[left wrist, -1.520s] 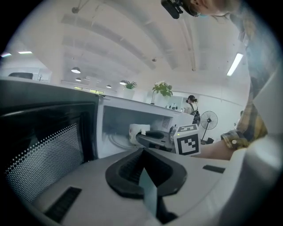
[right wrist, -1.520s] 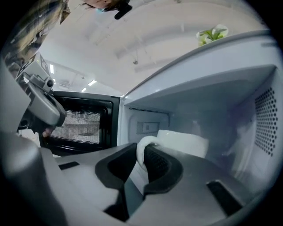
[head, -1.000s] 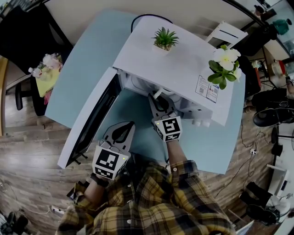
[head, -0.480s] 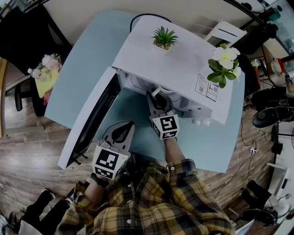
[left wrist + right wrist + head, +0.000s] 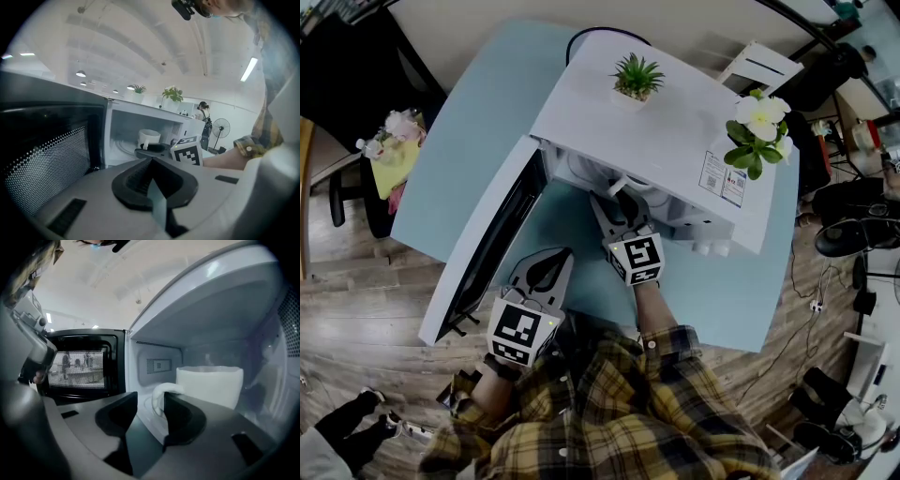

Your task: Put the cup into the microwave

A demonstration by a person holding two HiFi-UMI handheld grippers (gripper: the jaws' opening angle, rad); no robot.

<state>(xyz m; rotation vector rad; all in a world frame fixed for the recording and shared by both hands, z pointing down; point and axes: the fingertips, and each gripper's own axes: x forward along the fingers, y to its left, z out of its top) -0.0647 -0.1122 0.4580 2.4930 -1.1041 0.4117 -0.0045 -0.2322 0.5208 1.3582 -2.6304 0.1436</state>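
A white cup (image 5: 208,385) stands upright inside the white microwave (image 5: 666,131), whose door (image 5: 483,239) hangs open to the left. My right gripper (image 5: 150,401) reaches into the cavity, and its jaws are opening. The cup's handle (image 5: 163,394) sits in the gap between them, close to the right jaw, with no pad pressing on it. From the head view only the handle (image 5: 617,185) shows, ahead of the right gripper (image 5: 614,202). My left gripper (image 5: 551,258) hangs shut and empty in front of the door, well short of the cavity. The left gripper view shows the cup (image 5: 149,138) too.
A small green plant (image 5: 636,80) and a white flower (image 5: 759,127) stand on top of the microwave. The microwave rests on a light blue table (image 5: 450,159). A person's legs (image 5: 347,441) show on the wooden floor at lower left.
The right gripper's jaws have spread apart around the cup handle. The left gripper has kept still. The legs at lower left have shifted.
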